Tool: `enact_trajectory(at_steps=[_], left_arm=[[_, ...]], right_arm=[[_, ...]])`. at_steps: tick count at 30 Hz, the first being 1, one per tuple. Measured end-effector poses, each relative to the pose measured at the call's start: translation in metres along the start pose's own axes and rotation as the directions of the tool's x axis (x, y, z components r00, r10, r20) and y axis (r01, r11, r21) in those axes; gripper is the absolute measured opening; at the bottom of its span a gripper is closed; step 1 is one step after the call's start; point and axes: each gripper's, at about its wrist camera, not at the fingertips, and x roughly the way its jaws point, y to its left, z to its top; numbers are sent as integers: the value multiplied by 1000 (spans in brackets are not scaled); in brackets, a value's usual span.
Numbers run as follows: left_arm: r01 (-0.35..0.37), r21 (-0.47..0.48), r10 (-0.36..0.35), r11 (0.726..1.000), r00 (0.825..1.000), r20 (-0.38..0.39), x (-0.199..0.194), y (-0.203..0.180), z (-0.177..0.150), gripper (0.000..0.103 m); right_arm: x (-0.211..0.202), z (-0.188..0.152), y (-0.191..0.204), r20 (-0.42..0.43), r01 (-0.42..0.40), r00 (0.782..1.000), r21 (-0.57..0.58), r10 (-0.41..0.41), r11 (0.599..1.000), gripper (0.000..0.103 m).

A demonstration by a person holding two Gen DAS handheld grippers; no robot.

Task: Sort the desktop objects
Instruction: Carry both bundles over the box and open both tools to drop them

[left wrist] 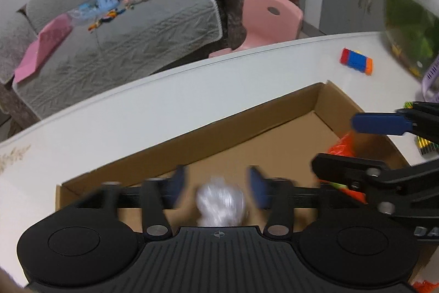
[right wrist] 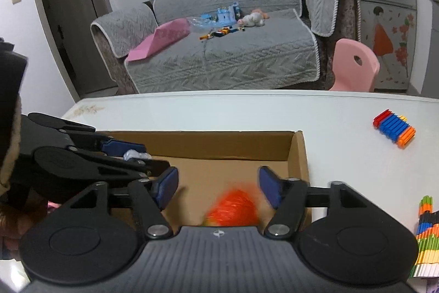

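Note:
An open cardboard box lies on the white table. My left gripper hangs over the box's left part, its blue pads spread apart. A crumpled white plastic ball sits blurred between them, touching neither. My right gripper stands open over the box's right end, with a blurred orange fuzzy thing in the gap, clear of the pads. Each gripper shows in the other's view: the right gripper above the orange thing, the left gripper by the white ball.
A bundle of red, blue and orange blocks lies on the table beyond the box. A stack of coloured strips sits at the right edge. A glass tank, a purple basket and pencils stand far right. Behind are a pink chair and a sofa.

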Motion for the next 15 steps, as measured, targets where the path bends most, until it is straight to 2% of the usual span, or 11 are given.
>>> enact_trajectory(at_steps=[2,3,10,15], left_arm=[[17,-24,-16,1000,1000,23,-4,4,-1,79],[27,-31,-26,999,999,33,-6,5,-1,81],[75,-52,-68,996,990,124,-55,9,0,85],[88,-44,-78,995,980,184,-105,14,-20,87]], right_arm=[[-4,1,-3,12,-4,1000,10,4,1000,82],[-7,2,-4,21,-6,1000,14,6,1000,83],[-42,3,1,76,-7,997,-27,9,1000,86],[-62,2,3,112,-6,994,-50,11,999,90]])
